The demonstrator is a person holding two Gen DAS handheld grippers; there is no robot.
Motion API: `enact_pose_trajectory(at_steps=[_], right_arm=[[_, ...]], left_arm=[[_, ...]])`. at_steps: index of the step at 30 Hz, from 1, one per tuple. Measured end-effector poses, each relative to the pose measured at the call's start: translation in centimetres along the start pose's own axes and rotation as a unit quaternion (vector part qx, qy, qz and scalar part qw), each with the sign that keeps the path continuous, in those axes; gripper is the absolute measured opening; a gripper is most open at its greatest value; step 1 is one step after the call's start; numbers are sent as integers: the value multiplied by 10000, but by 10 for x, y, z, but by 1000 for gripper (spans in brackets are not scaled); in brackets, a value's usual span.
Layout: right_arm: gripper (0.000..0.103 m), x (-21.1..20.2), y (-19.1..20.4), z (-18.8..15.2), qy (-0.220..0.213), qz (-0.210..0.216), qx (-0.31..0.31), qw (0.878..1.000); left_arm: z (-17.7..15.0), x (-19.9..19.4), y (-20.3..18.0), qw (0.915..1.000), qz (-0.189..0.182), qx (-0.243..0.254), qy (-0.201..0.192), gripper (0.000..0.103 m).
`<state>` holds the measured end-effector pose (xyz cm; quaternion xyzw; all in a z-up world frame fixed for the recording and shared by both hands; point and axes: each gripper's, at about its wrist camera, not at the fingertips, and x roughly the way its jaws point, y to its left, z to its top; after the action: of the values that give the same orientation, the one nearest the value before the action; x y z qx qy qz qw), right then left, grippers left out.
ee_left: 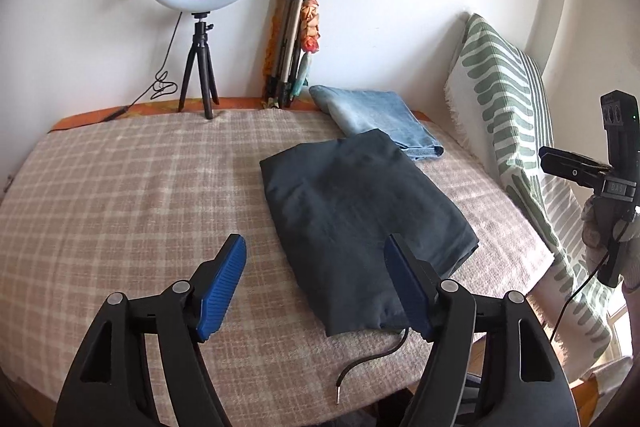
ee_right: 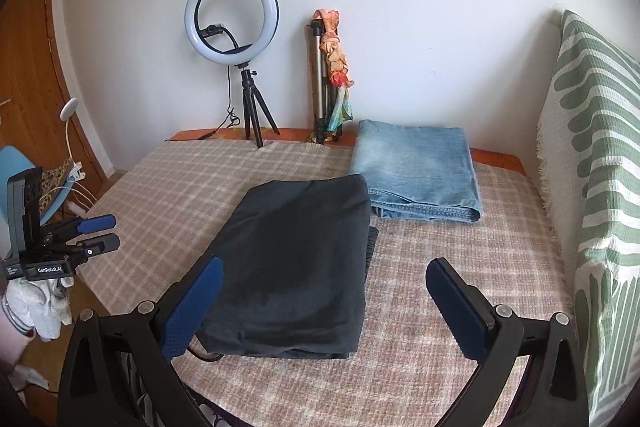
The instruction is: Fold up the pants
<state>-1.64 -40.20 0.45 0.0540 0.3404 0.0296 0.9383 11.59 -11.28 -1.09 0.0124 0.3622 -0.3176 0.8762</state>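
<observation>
Dark grey pants (ee_left: 352,215) lie folded in a rectangle on the plaid bed cover (ee_left: 140,187); they also show in the right wrist view (ee_right: 296,267). A black drawstring (ee_left: 368,359) trails from their near edge. My left gripper (ee_left: 316,279) is open and empty, held above the near-left corner of the pants. My right gripper (ee_right: 324,303) is open and empty above the pants' near-right edge. The left gripper also shows at the left of the right wrist view (ee_right: 102,233), and the right gripper's body at the right of the left wrist view (ee_left: 576,167).
Folded light blue jeans (ee_right: 420,167) lie behind the dark pants. A ring light on a small tripod (ee_right: 232,19) and a folded tripod with a scarf (ee_right: 328,75) stand at the wall. A green-patterned cushion (ee_right: 592,155) lines the right side. The bed's near edge is just below the grippers.
</observation>
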Motion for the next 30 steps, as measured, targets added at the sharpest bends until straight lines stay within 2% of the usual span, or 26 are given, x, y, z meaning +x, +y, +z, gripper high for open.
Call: enact_pose_trajectory(at_steps=[2,9,12,16,21,27,30], right_arm=[[103,-3,-5,-6,43,-31,97,9999],[103,13,-39,-20,291,211,720,9968],[103,35,-61,-20,447,321,1166,9917],[103,70,-81,-20,634,497,1577,9842],[103,122,-87,-14,978,781,1598,9792],[103,190,-96,-15,1436,1257,1829,9644],[103,218,-100,-17,1635,1367,1948,9574]], left_arm=[[0,2,1,10000,-8,-53,57,77],[4,30,16,9979,-285,-408,412,78],[3,50,25,9937,-525,-732,664,78],[3,82,32,9903,-567,-870,922,78],[0,120,44,9812,-721,-1324,1205,78],[-1,157,48,9757,-798,-1452,1431,78],[-1,168,50,9739,-843,-1507,1471,76]])
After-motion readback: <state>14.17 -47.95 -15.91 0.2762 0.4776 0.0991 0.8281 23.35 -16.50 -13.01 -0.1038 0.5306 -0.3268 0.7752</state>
